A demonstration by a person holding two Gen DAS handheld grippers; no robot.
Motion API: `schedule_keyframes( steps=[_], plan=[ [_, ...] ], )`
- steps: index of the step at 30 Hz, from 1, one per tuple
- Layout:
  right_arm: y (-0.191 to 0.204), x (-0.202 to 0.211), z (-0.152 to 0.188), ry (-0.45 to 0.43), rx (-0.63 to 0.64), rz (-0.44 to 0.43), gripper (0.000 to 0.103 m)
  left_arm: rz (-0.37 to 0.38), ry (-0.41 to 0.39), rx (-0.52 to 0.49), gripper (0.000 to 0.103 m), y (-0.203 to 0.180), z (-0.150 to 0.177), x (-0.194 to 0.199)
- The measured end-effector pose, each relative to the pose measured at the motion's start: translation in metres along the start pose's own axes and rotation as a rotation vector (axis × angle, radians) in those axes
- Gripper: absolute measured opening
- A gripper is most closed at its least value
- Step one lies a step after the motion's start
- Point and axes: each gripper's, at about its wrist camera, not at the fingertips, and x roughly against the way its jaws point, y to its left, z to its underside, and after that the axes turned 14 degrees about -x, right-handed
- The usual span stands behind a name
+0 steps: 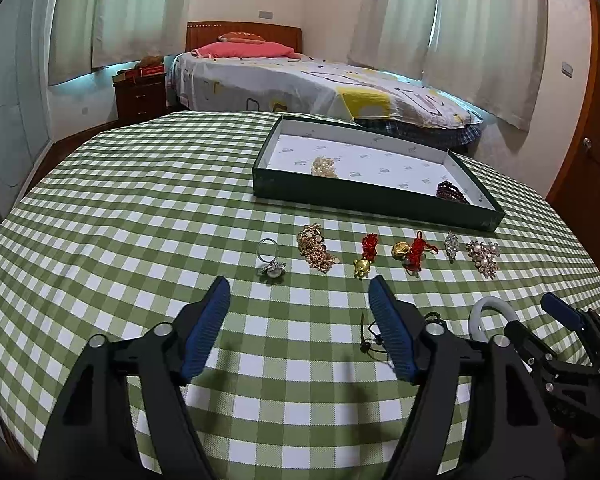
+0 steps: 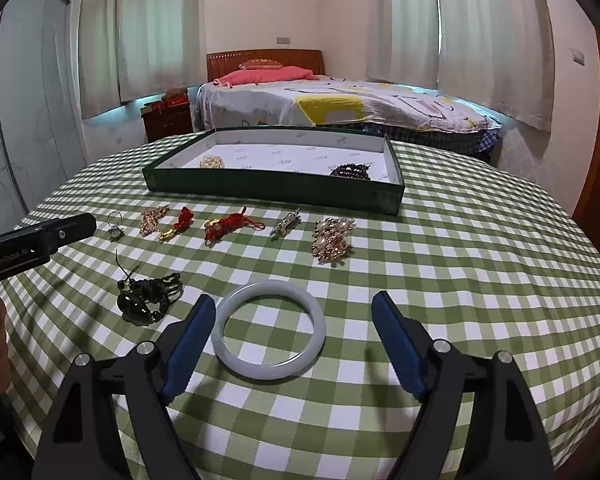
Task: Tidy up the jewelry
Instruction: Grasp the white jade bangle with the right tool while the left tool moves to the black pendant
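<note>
Looking along your left gripper (image 1: 300, 292), you see wide jaws holding nothing, the ring (image 1: 269, 259) just ahead and the green tray (image 1: 376, 204) beyond the row of jewelry. In the right view, your right gripper (image 2: 292, 312) stands open around the pale bangle (image 2: 269, 328) without pressing it; I judge the next move is closing on it, gently, then carrying it to the tray.

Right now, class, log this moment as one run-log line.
left gripper: open, empty | right gripper: open, pale jade bangle between fingers, ungripped | green tray: pearl cluster, dark bead bracelet
</note>
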Motion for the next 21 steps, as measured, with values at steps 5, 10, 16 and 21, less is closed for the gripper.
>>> schedule_keyframes(
  steps=[5, 10, 16, 21],
  plan=[
    [0.004, -0.01, 0.002, 0.047, 0.014, -0.003, 0.08, 0.013, 0.019, -0.014, 0.071, -0.007, 0.006, -0.005],
    [0.006, -0.021, 0.005, 0.092, 0.022, 0.002, 0.081, 0.026, 0.024, -0.035, 0.072, -0.015, 0.008, -0.006],
    [0.004, -0.022, 0.006, 0.102, 0.008, -0.021, 0.068, 0.043, 0.014, -0.056, 0.078, -0.026, 0.009, -0.003],
    [0.002, -0.019, 0.006, 0.096, 0.005, -0.017, 0.068, 0.063, 0.016, -0.101, 0.079, -0.039, 0.009, -0.002]
  ],
)
